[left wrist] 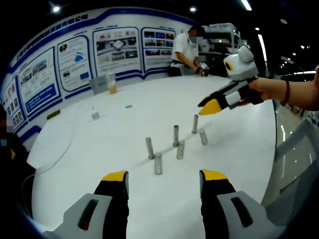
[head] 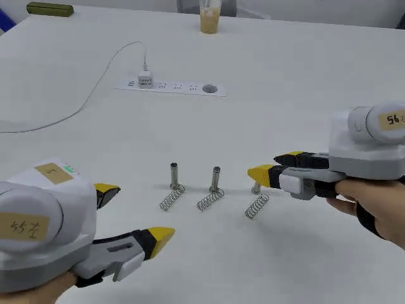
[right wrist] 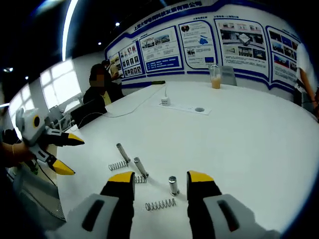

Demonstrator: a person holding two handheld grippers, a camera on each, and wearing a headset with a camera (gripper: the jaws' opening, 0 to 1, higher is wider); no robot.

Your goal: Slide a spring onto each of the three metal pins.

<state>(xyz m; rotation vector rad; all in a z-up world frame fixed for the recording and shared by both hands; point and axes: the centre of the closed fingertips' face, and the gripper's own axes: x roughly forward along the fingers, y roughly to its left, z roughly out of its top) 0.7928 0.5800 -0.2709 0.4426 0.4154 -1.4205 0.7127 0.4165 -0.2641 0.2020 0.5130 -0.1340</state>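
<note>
Three short metal pins stand upright in a row on the white table: left pin (head: 174,174), middle pin (head: 216,178), right pin (head: 255,187). A loose spring lies flat in front of each: left spring (head: 172,197), middle spring (head: 210,199), right spring (head: 256,206). My left gripper (head: 134,212) is open and empty, near and to the left of the row. My right gripper (head: 272,164) is open and empty, with its tips just above the right pin. From the right gripper (right wrist: 160,177), the nearest pin (right wrist: 173,185) stands between the jaws, with a spring (right wrist: 160,204) in front of it.
A white power strip (head: 171,87) with a plugged charger and a cable trailing left lies behind the pins. A cup of orange drink (head: 210,18) and a green case (head: 49,8) sit at the far edge. People stand beyond the table.
</note>
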